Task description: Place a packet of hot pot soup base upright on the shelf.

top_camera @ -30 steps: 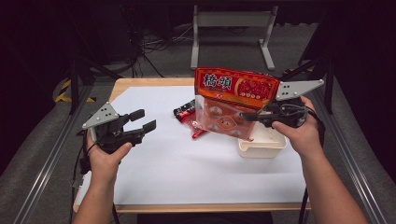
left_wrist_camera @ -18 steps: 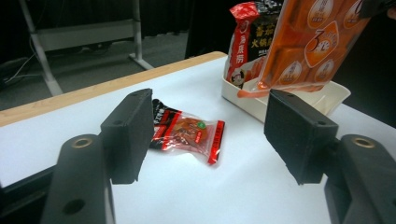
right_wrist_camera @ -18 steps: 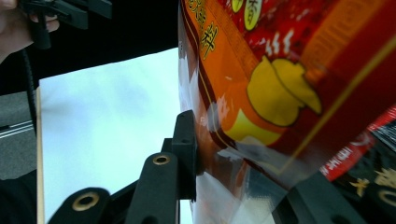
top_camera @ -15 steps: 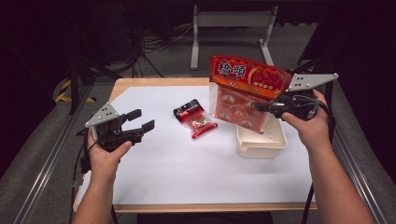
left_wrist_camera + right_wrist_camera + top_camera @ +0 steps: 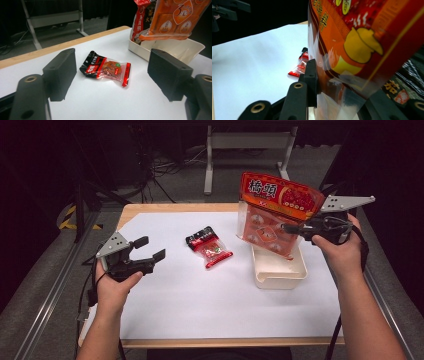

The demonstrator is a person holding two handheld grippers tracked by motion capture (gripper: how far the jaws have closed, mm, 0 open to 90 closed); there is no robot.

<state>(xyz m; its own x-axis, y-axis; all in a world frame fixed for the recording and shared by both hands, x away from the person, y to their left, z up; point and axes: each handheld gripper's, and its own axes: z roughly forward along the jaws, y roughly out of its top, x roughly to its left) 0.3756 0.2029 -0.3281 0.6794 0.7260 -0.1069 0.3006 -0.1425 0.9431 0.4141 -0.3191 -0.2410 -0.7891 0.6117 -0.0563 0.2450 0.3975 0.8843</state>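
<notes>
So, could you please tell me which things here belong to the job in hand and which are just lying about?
Part of the job:
- large orange snack bag, clamped in the right gripper above the tray
- white tray
- small red packet on the white sheet, in front of the open left gripper

Just lying about:
- metal stand behind the table
- cables on the floor

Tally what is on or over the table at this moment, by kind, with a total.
Large orange snack bag, held by the right gripper over the tray: 1
Small red-and-black snack packet, lying on the white sheet: 1
Dark red packet standing in the tray: 1
White tray: 1
Total: 4
</notes>
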